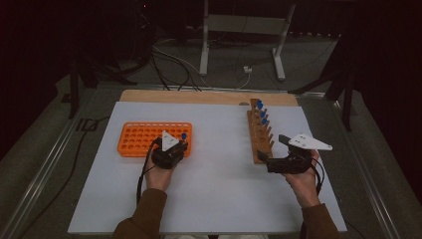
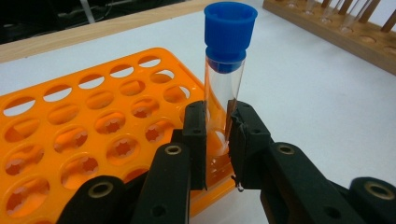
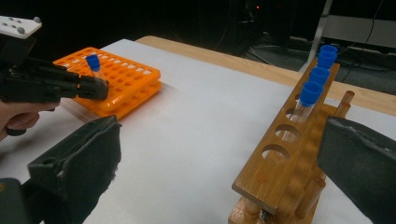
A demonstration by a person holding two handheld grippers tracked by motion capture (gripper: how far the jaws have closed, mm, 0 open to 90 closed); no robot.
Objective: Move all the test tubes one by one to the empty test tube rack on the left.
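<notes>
In the high view, nearest the person, the left hand-held gripper sits at about 7 o'clock on the white counter, and the right hand-held gripper at about 4 o'clock. The left hand and right hand come in from the near edge, both in brown sleeves.

The left hand-held gripper pinches a clear test tube with a blue cap. In the left gripper view its jaws press on the glass low down from both sides, and the tube stands nearly upright at the near right corner of the orange rack. Its foot seems to sit in or just over a corner hole, though the jaws hide it. The right gripper view shows the same tube at the rack's near edge.

The right hand-held gripper is spread wide and holds nothing. In the right gripper view its two jaws stand well apart, one just beside the near end of the wooden rack.

The wooden rack runs away from the person at about 2 o'clock. Its near holes are empty; four blue-capped tubes stand in a row toward the far end. At 12 o'clock a strip of bare wood shows at the counter's far edge.
</notes>
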